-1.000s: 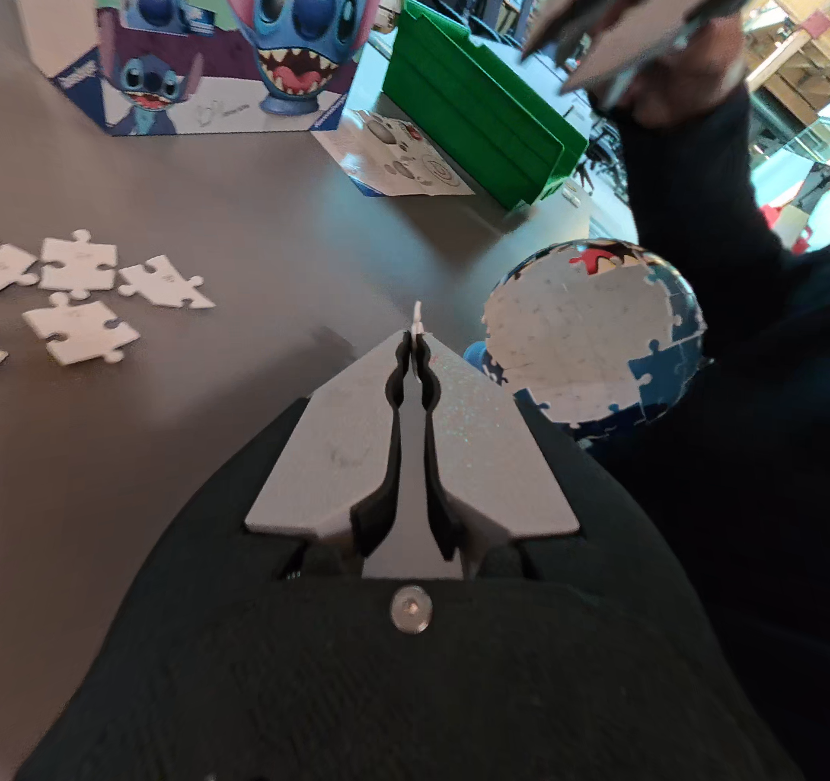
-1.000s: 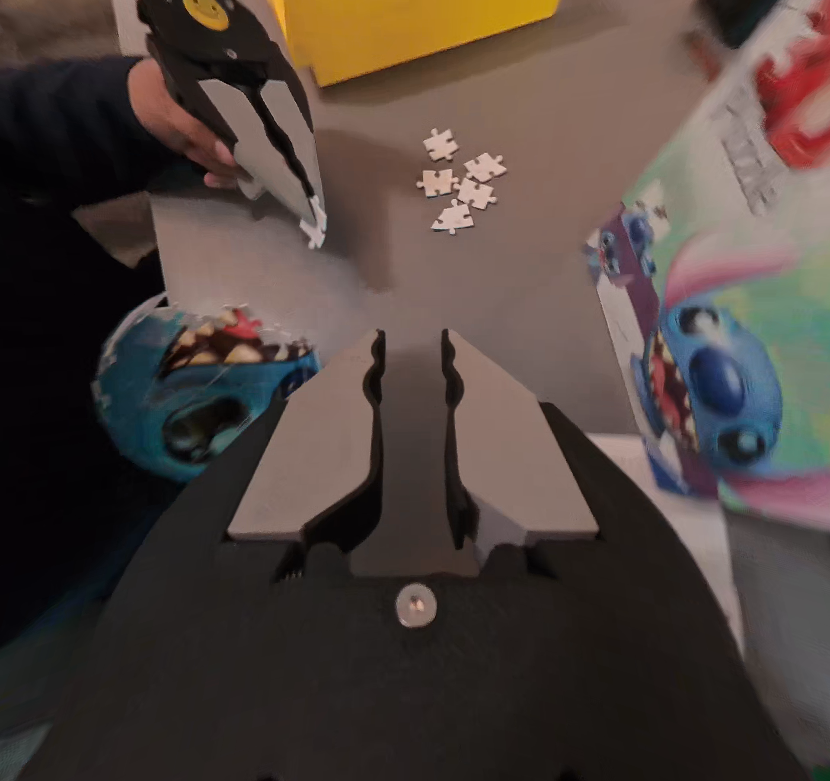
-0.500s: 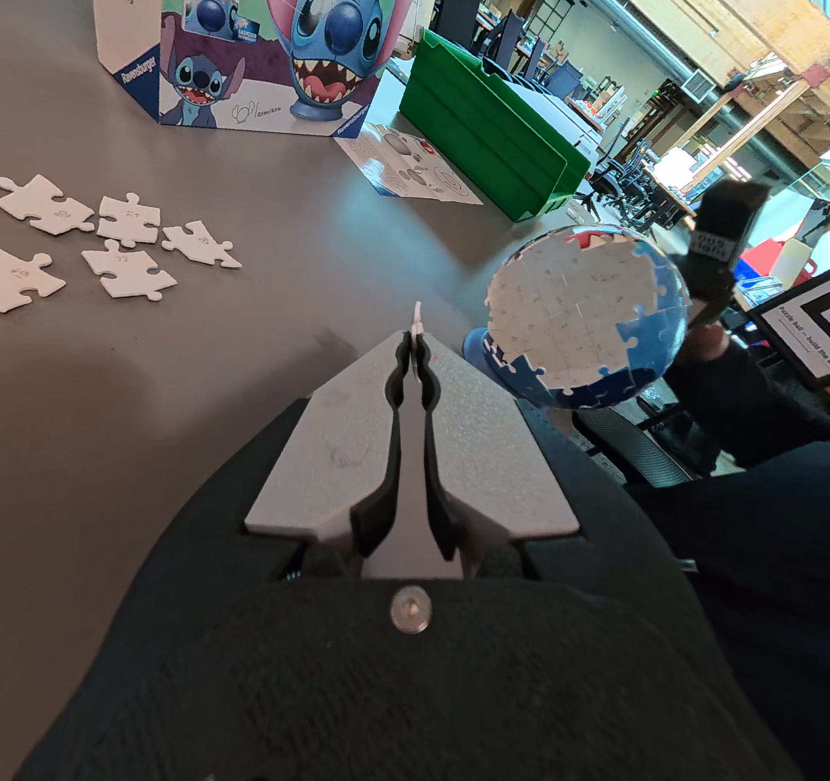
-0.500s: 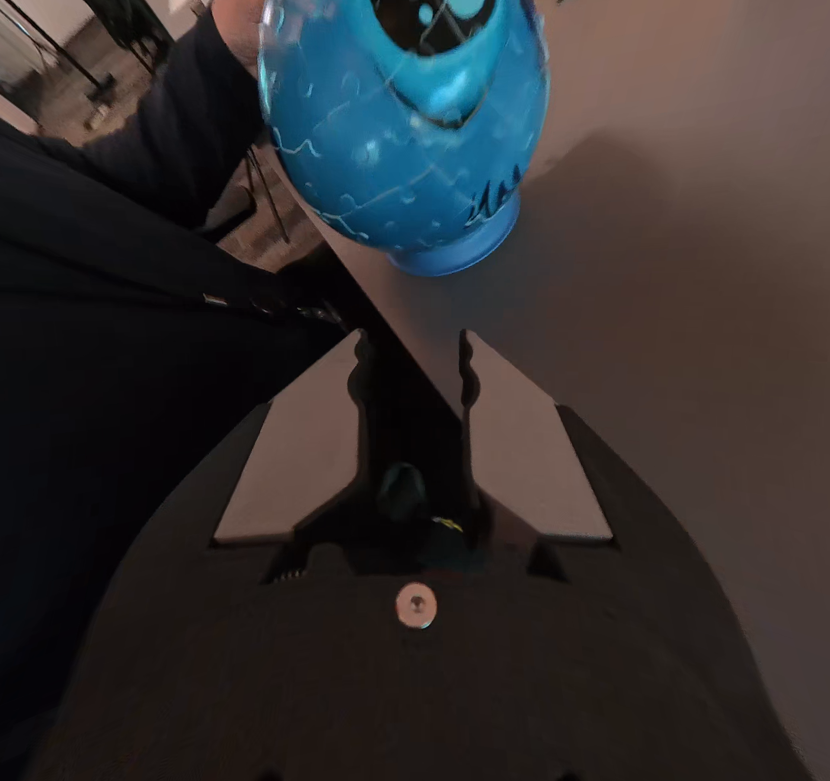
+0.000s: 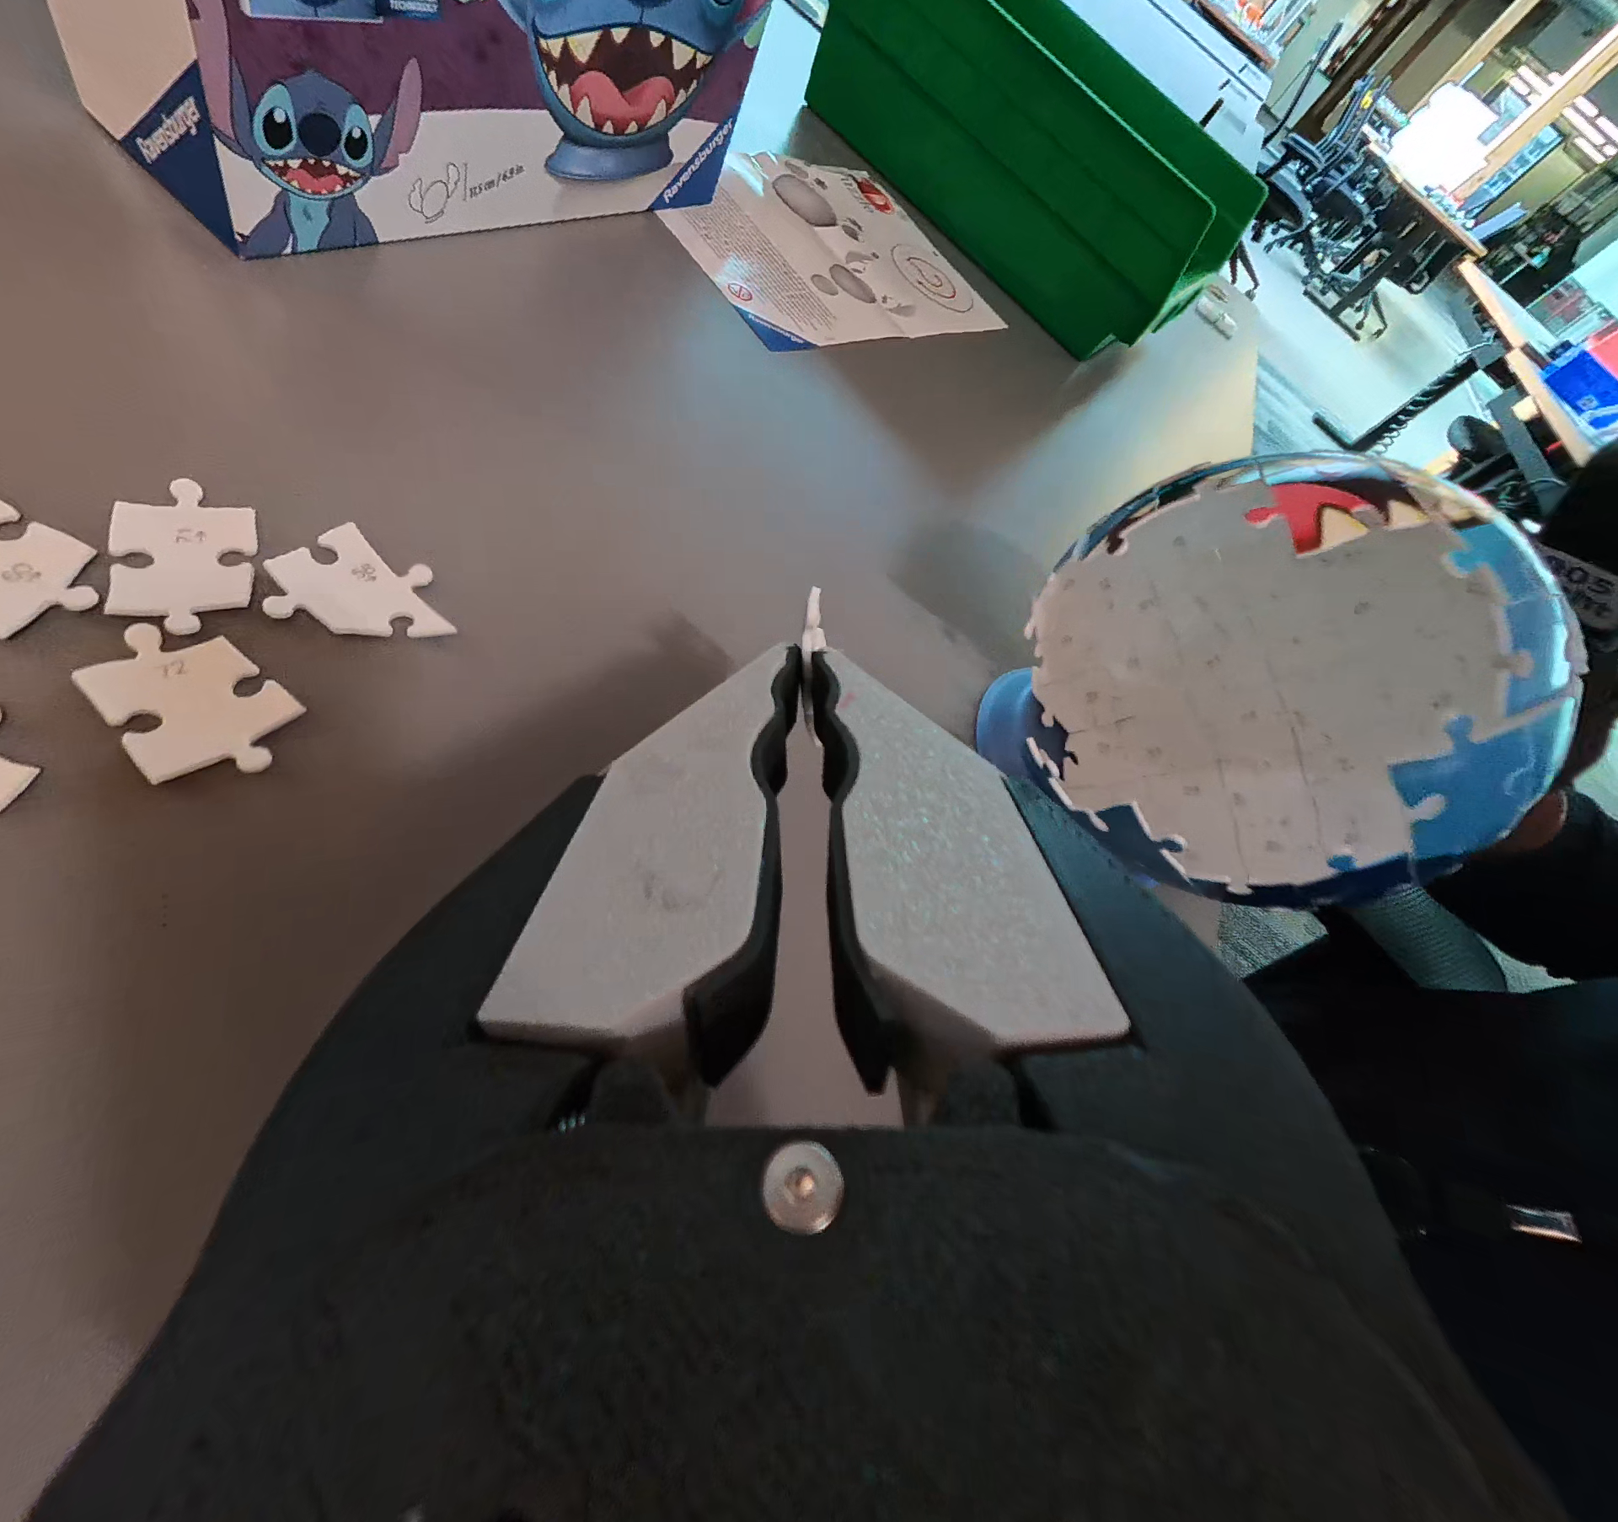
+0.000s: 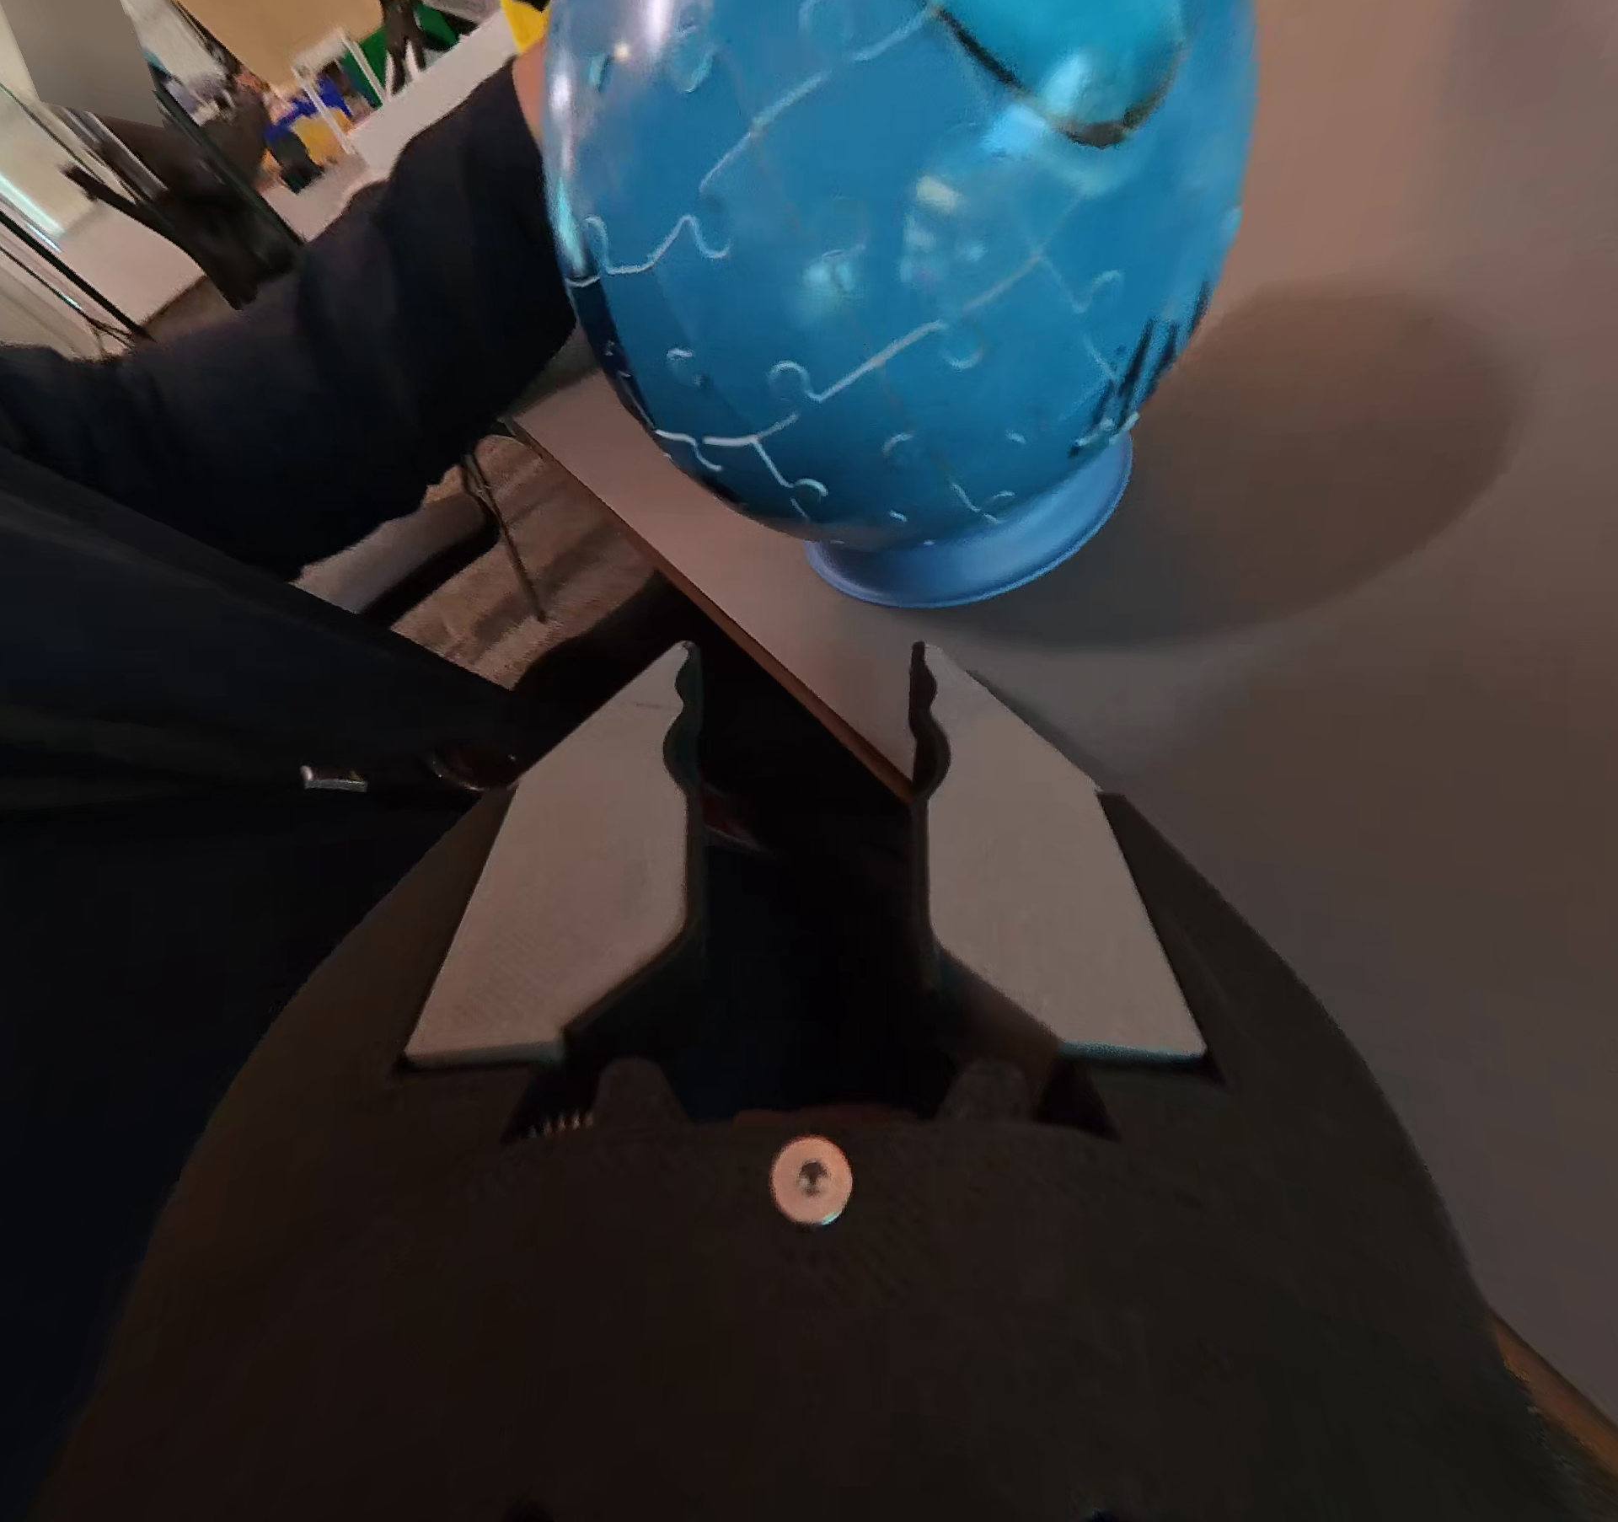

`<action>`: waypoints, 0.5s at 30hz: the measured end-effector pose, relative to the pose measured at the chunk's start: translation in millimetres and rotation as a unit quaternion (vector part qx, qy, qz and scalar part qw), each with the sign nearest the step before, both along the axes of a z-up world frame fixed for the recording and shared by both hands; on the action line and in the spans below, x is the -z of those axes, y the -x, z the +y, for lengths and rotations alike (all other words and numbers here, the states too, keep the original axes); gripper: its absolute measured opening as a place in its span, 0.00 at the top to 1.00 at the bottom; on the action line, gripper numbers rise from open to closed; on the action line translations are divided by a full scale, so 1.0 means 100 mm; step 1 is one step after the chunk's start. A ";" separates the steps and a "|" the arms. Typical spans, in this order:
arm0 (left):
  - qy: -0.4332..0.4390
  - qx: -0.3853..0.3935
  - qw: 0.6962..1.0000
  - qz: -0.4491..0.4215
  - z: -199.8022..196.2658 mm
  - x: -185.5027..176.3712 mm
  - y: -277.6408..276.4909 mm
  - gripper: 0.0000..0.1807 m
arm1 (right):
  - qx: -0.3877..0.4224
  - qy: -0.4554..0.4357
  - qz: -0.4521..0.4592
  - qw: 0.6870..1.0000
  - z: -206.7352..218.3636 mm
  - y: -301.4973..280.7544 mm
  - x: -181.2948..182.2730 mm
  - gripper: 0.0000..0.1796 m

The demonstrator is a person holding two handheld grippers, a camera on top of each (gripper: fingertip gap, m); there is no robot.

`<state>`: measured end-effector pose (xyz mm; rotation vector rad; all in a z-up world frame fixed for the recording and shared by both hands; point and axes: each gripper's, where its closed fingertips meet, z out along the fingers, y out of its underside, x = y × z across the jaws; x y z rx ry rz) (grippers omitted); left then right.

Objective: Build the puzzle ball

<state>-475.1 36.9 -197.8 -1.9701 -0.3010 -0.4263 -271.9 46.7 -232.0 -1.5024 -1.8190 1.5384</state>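
The partly built blue puzzle ball (image 5: pixel 1304 683) stands on its blue ring stand (image 6: pixel 972 552) near the table's front edge; a large opening shows its white inner side. It also shows close up in the right wrist view (image 6: pixel 884 237). My left gripper (image 5: pixel 810 674) is shut on a white puzzle piece (image 5: pixel 813 622), held edge-on above the table, left of the ball. My right gripper (image 6: pixel 801 666) is open and empty, just below and in front of the ball's stand. Several loose white pieces (image 5: pixel 188 631) lie on the table at the left.
The puzzle box (image 5: pixel 420 70) stands at the back, with an instruction sheet (image 5: pixel 832 254) and a green bin (image 5: pixel 1024 123) to its right. The table edge (image 6: pixel 700 596) runs under the ball. A dark sleeve (image 6: pixel 289 394) reaches behind the ball.
My right gripper swung down from above the table to just in front of the ball's base and has opened wider. My left gripper still holds its piece and has shifted slightly.
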 end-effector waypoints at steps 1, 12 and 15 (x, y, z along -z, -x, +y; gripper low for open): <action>0.001 0.001 1.000 0.000 0.01 0.00 0.00 1.00 | 0.002 -0.011 0.007 1.000 -0.03 0.01 0.00 0.75; 0.000 0.003 1.000 -0.007 -0.11 0.03 0.00 1.00 | 0.039 -0.082 0.004 0.996 -0.15 0.21 0.10 0.75; -0.004 0.001 1.000 -0.008 -0.16 0.02 0.01 1.00 | 0.034 -0.068 -0.003 0.997 -0.13 0.22 0.09 0.79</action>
